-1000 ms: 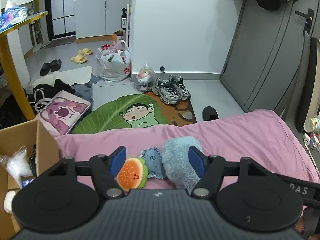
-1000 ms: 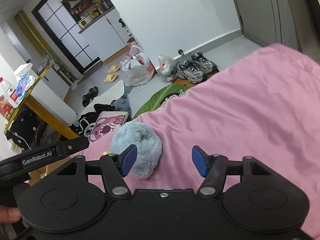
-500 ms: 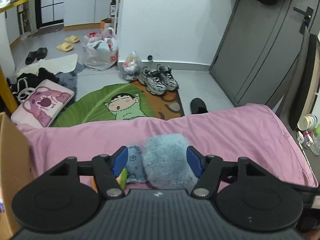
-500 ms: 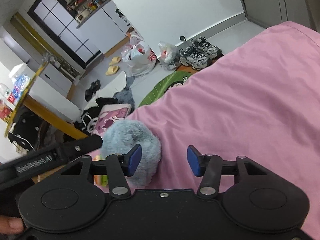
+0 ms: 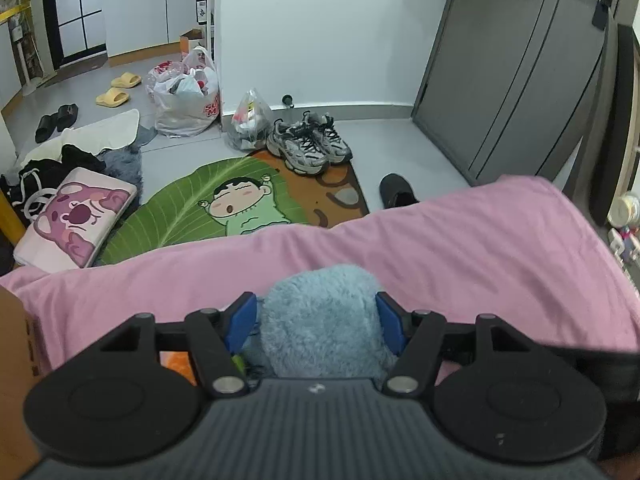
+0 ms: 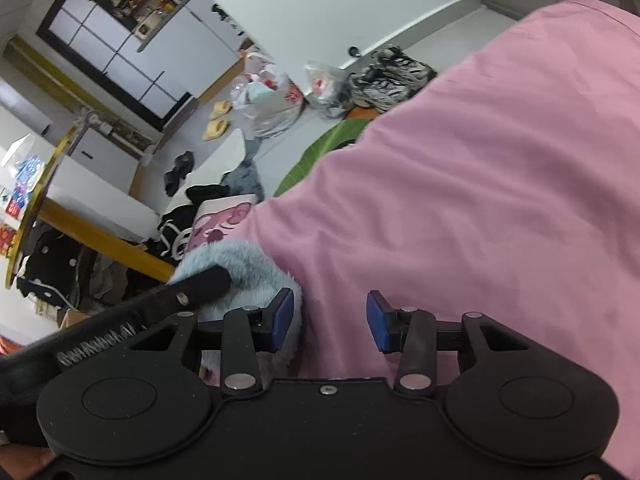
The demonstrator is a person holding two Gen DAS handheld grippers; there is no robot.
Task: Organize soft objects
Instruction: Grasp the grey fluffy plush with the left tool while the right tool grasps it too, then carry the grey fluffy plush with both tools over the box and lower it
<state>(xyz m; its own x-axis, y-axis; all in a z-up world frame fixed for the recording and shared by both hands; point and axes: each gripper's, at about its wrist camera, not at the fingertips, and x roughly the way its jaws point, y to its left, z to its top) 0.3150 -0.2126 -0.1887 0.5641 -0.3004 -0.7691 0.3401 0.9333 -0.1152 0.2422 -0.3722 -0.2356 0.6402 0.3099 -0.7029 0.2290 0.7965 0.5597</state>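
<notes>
1. The left hand-held gripper [image 5: 316, 322] has its blue pads on either flank of the fluffy light-blue round plush [image 5: 326, 320], which fills the gap between them; the pads look pressed into the fur, so it is grasping the plush. Its jaws narrowed a little and then held.
2. The right hand-held gripper [image 6: 330, 316] has just been closing, yet its jaws are still parted with only pink cloth between them. Its left pad [image 6: 282, 318] lies against the plush's fur edge [image 6: 240, 264]; nothing is held.
3. The plush rests on the pink bed cover [image 5: 460, 248], near the cover's floor-side edge. Just left of the plush an orange soft toy [image 5: 176, 362] peeks out under the left gripper's frame.
4. Beyond the bed edge, past the plush, lie a green leaf-shaped cartoon rug [image 5: 192, 208], grey sneakers [image 5: 308, 144] and plastic bags [image 5: 184, 104] on the grey floor.
5. A brown cardboard box edge [image 5: 12, 332] stands left of the plush; right of it the cover is bare.
</notes>
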